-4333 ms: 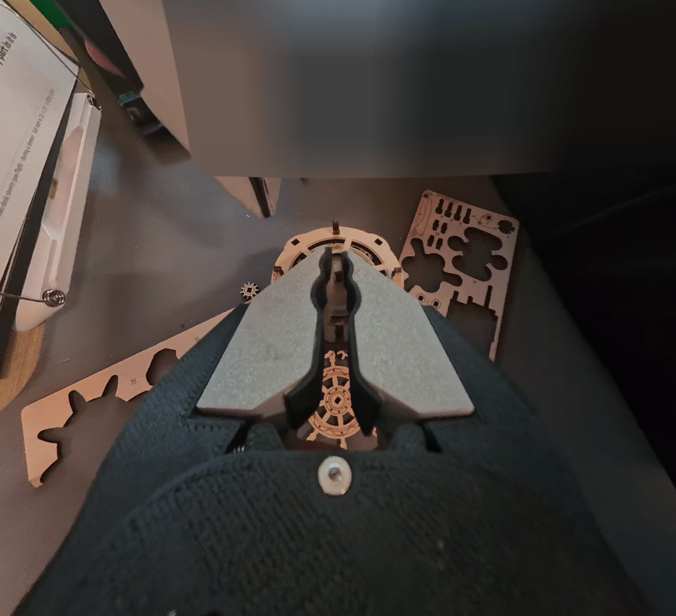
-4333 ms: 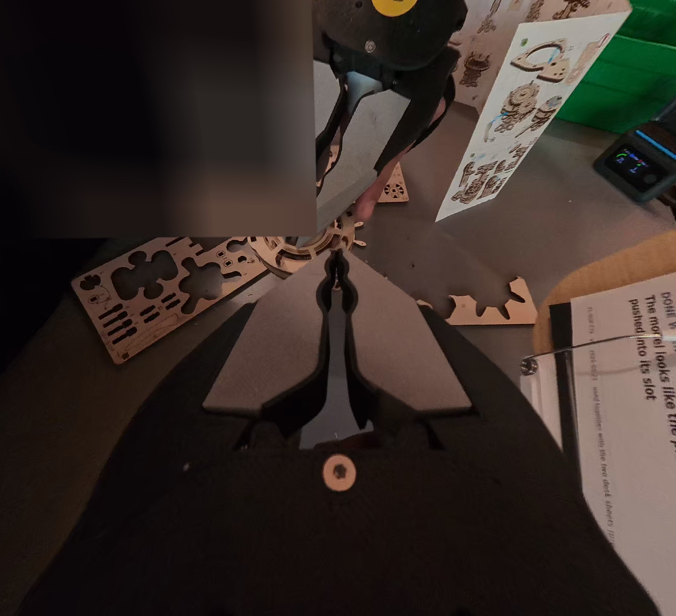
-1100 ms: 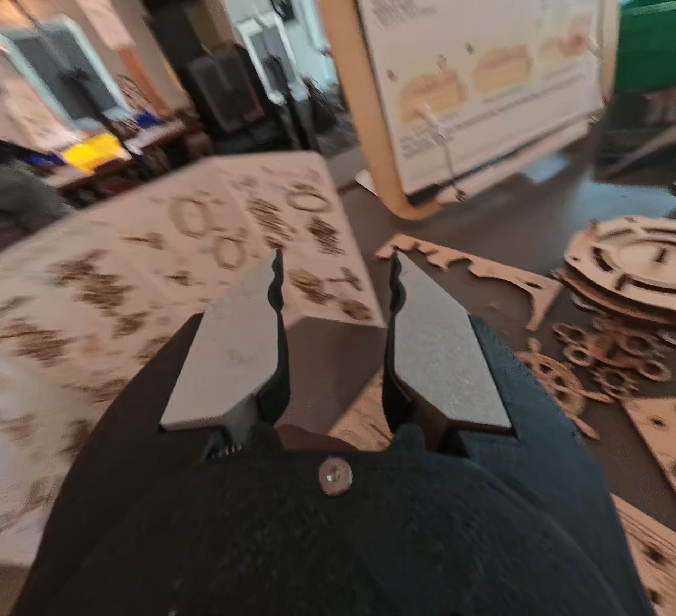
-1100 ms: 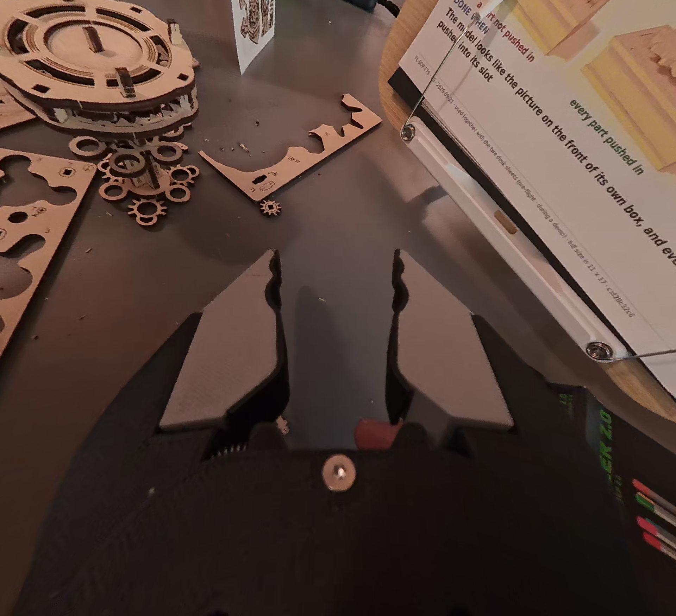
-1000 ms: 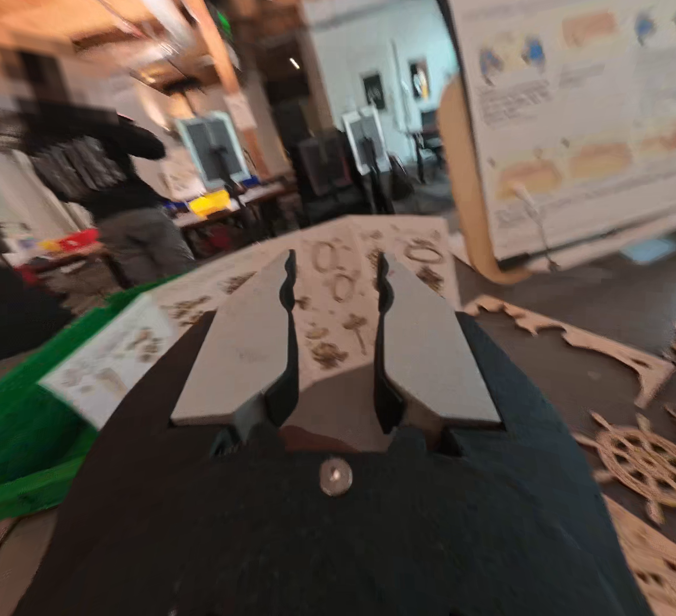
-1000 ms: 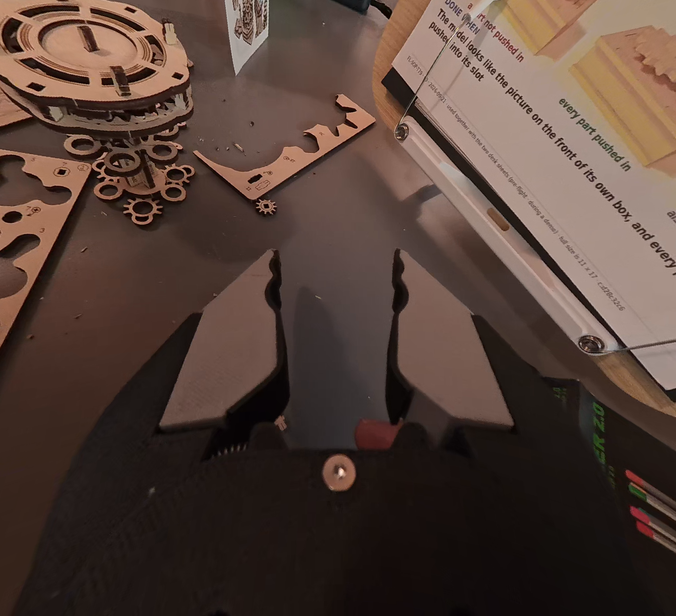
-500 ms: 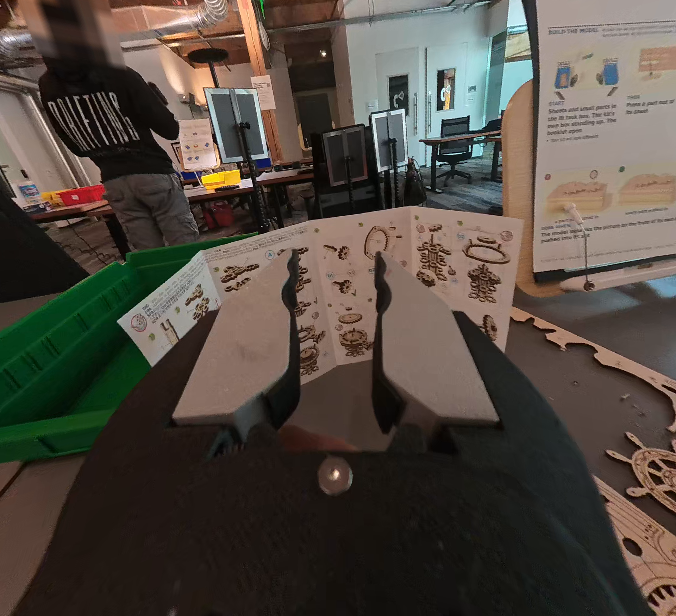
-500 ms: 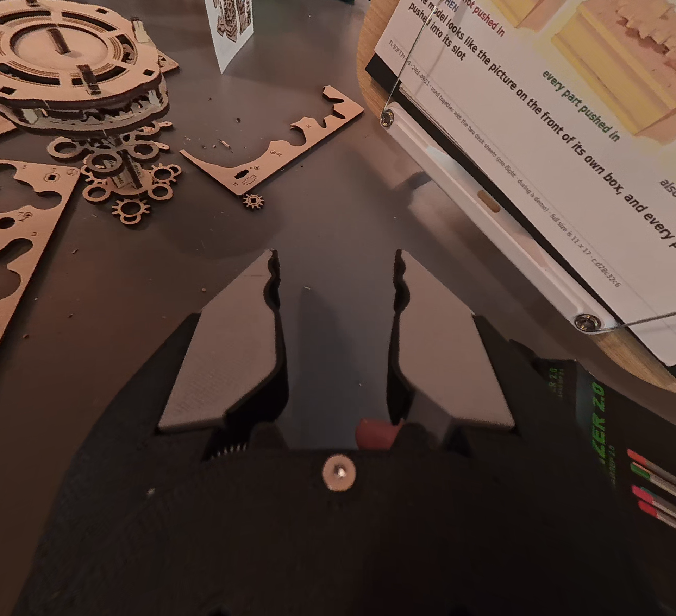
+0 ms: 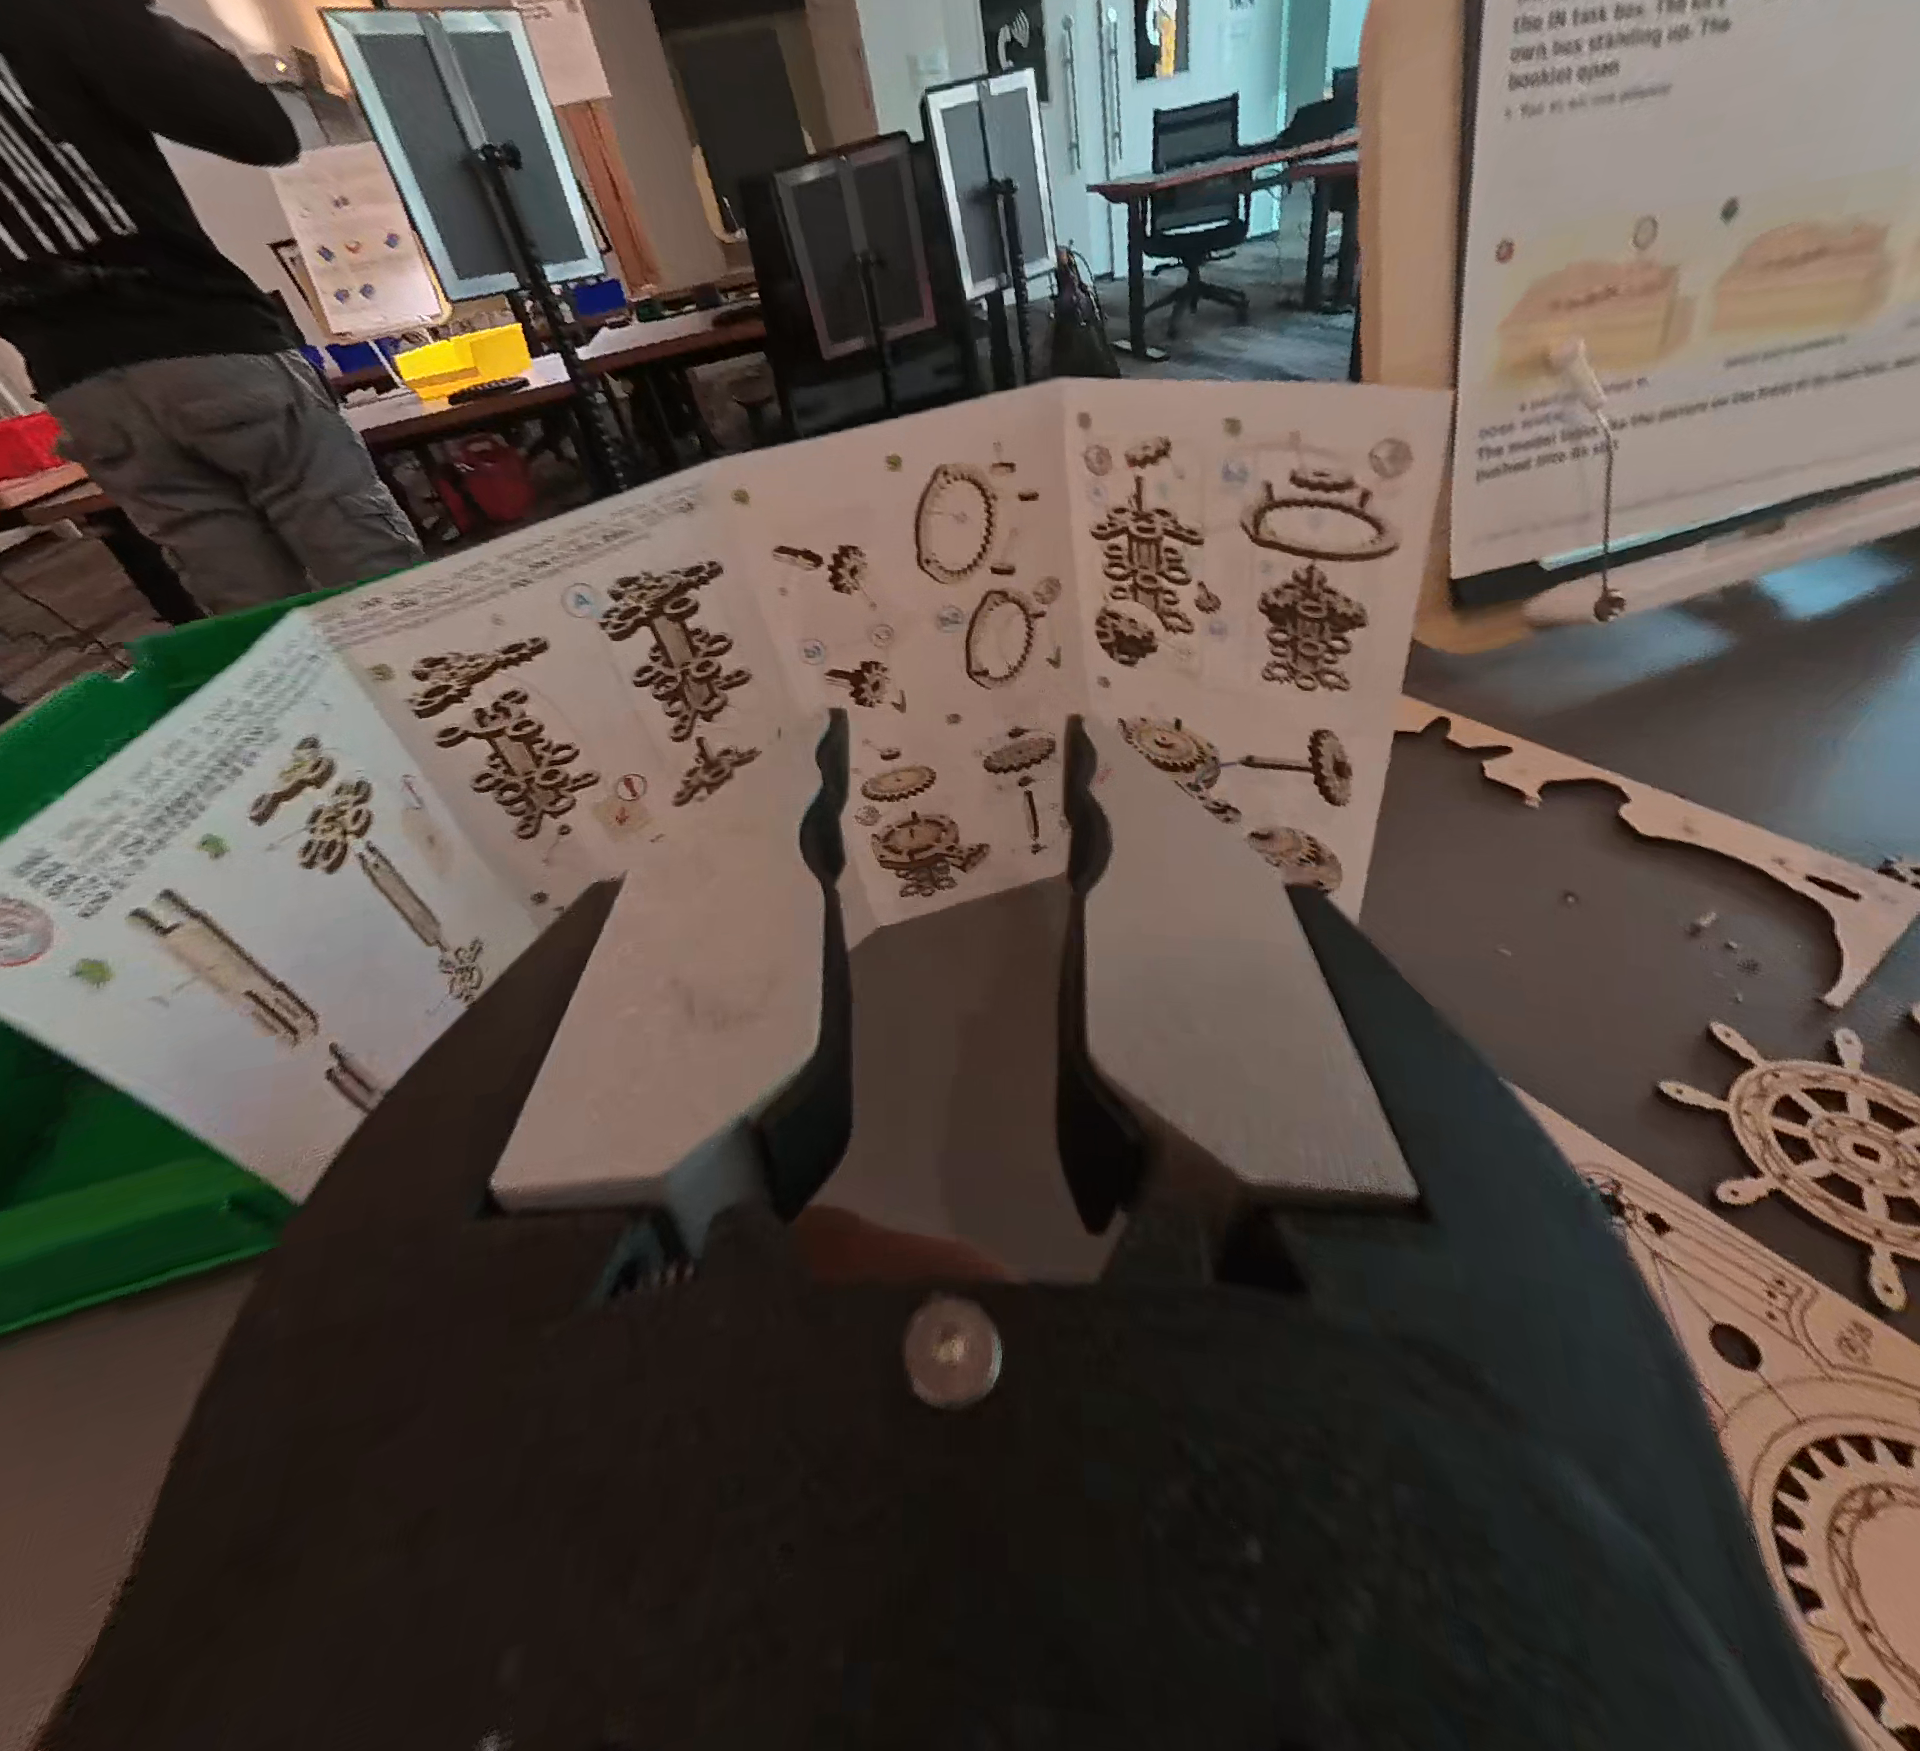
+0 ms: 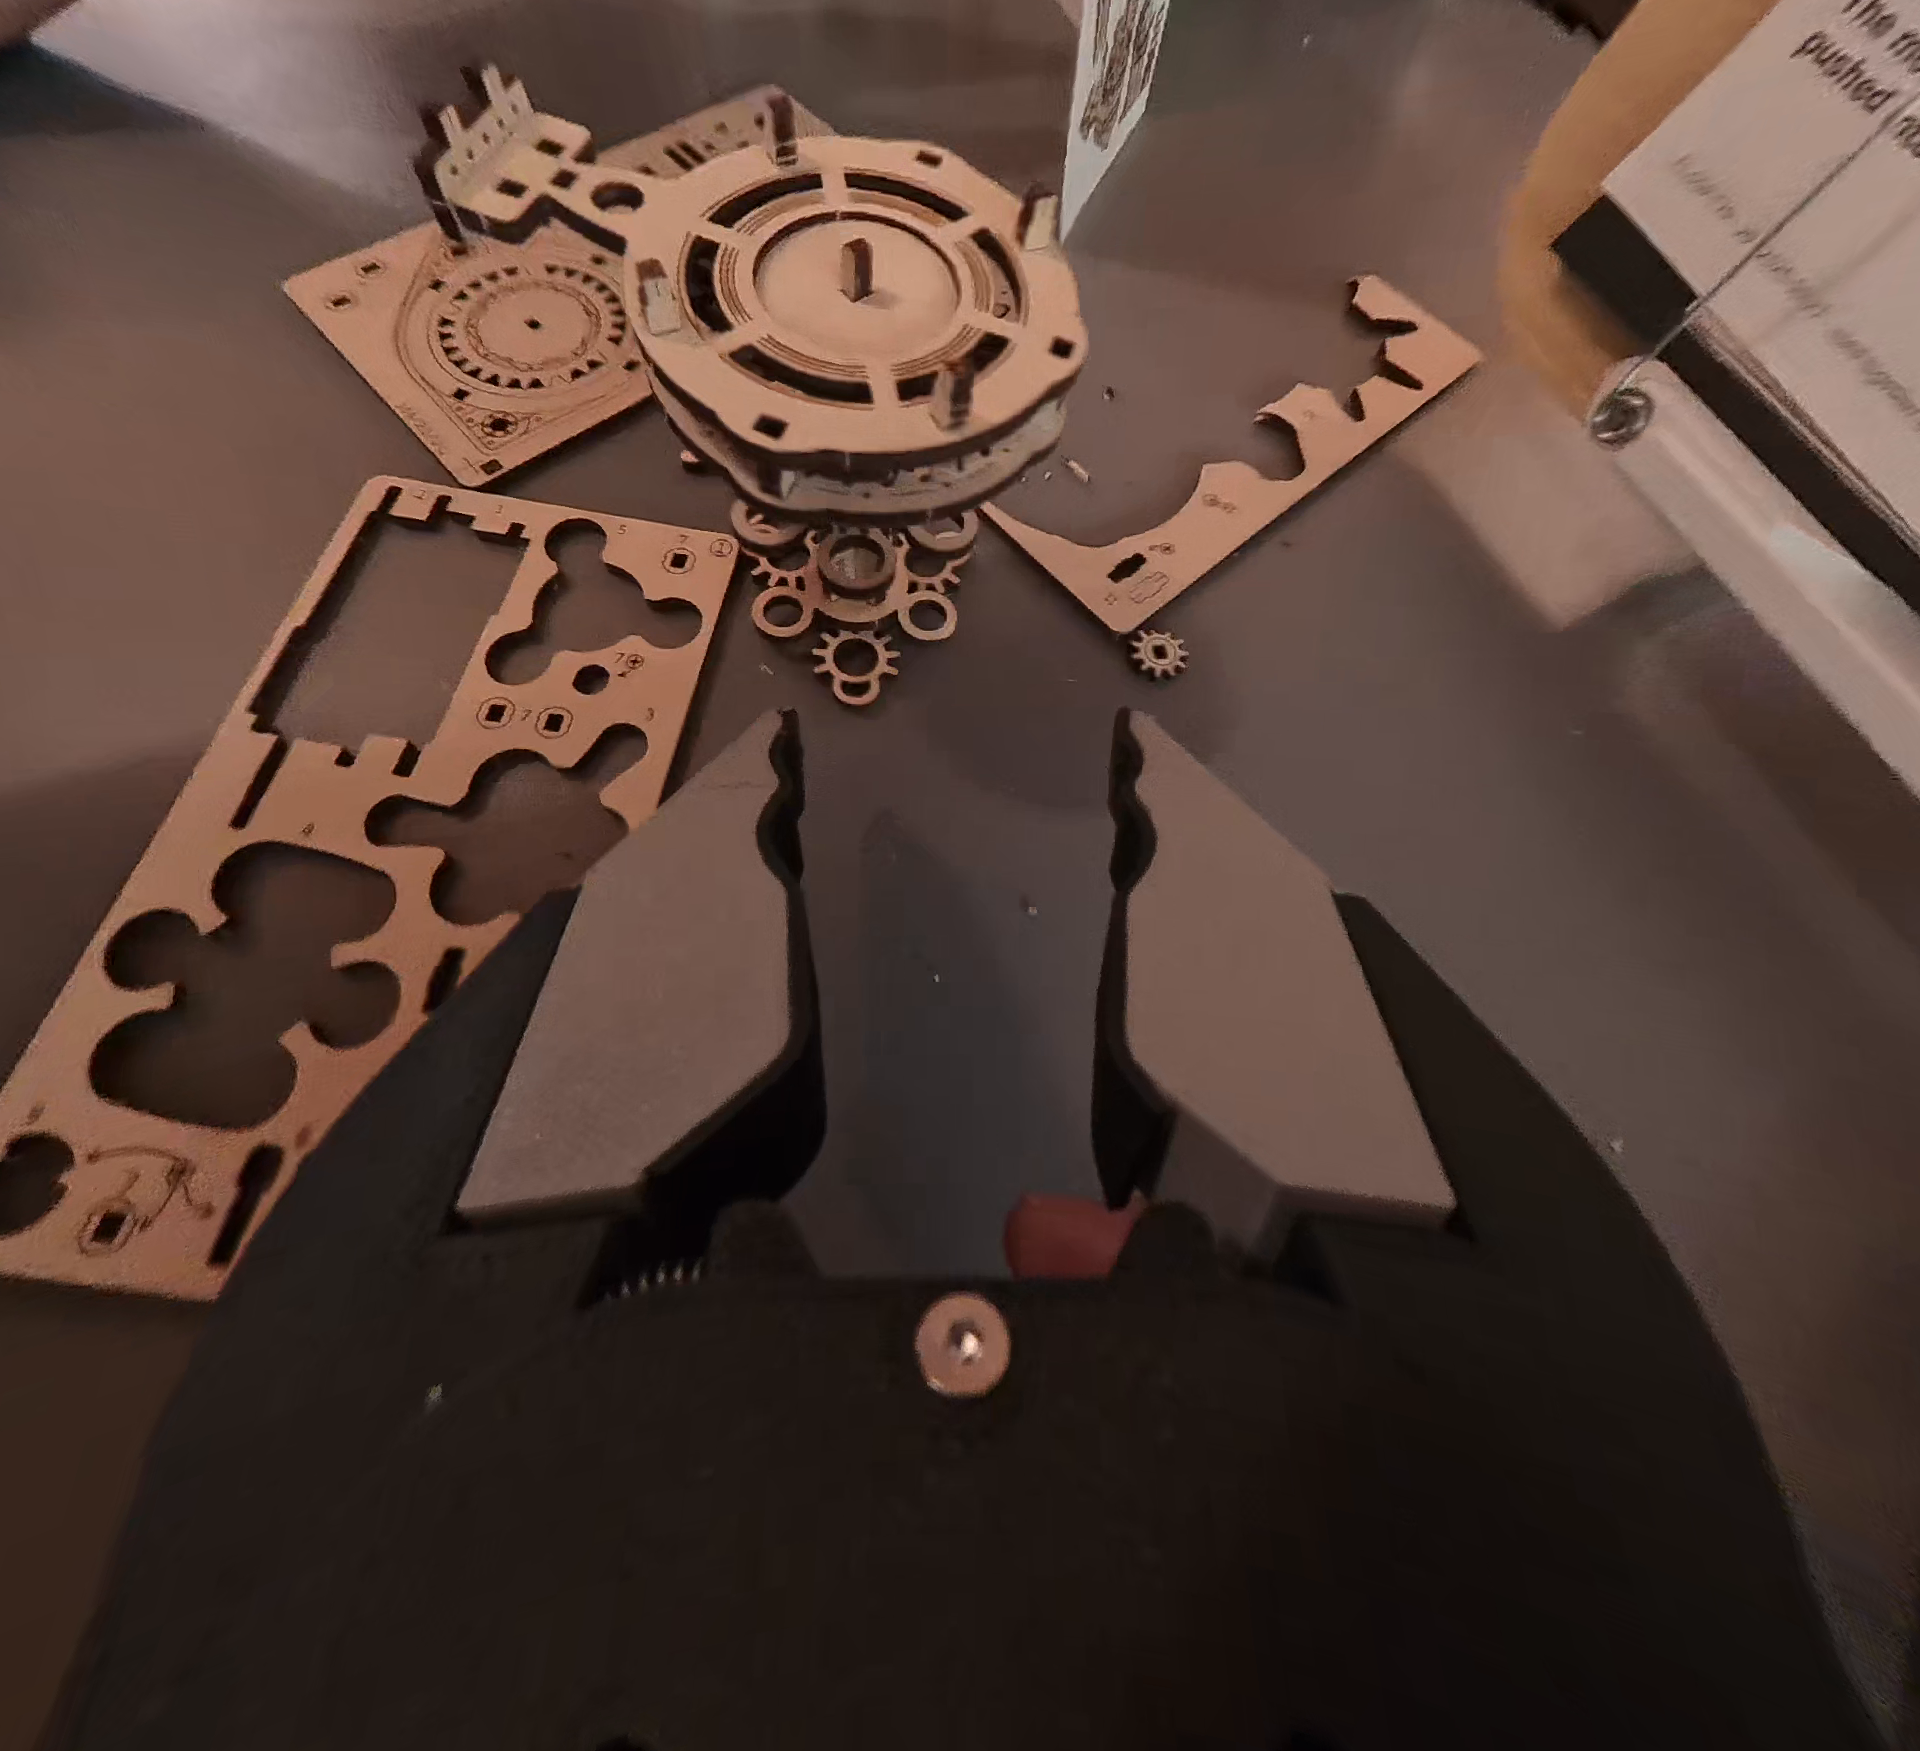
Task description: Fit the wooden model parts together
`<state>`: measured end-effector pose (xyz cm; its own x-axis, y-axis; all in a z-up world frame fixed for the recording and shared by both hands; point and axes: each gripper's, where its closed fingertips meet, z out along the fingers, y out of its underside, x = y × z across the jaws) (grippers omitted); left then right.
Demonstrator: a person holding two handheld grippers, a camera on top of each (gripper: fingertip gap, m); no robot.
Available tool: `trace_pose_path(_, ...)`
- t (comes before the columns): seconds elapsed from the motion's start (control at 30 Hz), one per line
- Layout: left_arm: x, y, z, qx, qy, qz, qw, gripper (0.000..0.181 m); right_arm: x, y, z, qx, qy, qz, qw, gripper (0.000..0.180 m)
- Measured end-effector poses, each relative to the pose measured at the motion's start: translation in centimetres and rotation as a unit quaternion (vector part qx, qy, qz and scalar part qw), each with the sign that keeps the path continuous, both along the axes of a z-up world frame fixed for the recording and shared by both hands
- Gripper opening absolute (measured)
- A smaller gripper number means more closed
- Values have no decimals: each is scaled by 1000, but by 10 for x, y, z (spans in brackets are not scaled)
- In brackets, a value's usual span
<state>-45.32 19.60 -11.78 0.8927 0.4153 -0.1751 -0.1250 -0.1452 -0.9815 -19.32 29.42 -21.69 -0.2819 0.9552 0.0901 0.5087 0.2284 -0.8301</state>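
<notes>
dark counter point(image 10: 1351, 818) strewn with cut-out sheets; right tongs point(image 10: 948, 745) now swung toward round layered wooden model point(image 10: 852, 319), left tongs point(image 9: 948, 766) facing folded booklet point(image 9: 935, 621), both open, empty.

Both tongs let go and drew apart: the left tongs point(image 9: 948, 771) rose toward the folded instruction leaflet point(image 9: 883, 652), the right tongs point(image 10: 948, 756) swung back toward the round wooden assembly point(image 10: 852, 319).

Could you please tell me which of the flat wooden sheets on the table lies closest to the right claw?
The punched-out sheet with big lobed holes, left of the right claw; its edge reaches the claw's left finger, while the others lie farther back.
</notes>
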Motion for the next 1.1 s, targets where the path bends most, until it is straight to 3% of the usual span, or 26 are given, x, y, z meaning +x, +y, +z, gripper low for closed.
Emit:
trace_pose_path(0.27, 1, 6, -12, -23, -1, -6, 1000, 38, -24, -30, -19, 12, -52, 35, 998, 63)
trace_pose_path(0.8, 9, 11, -15, -35, 8, -24, 999, 39, -37, 30, -25, 54, -63, -25, 996, 58)
trace_pose_path(1.1, 10, 14, -20, -46, 12, -28, 998, 39, -12, 70, -9, 67, -15, -77, 995, 55)
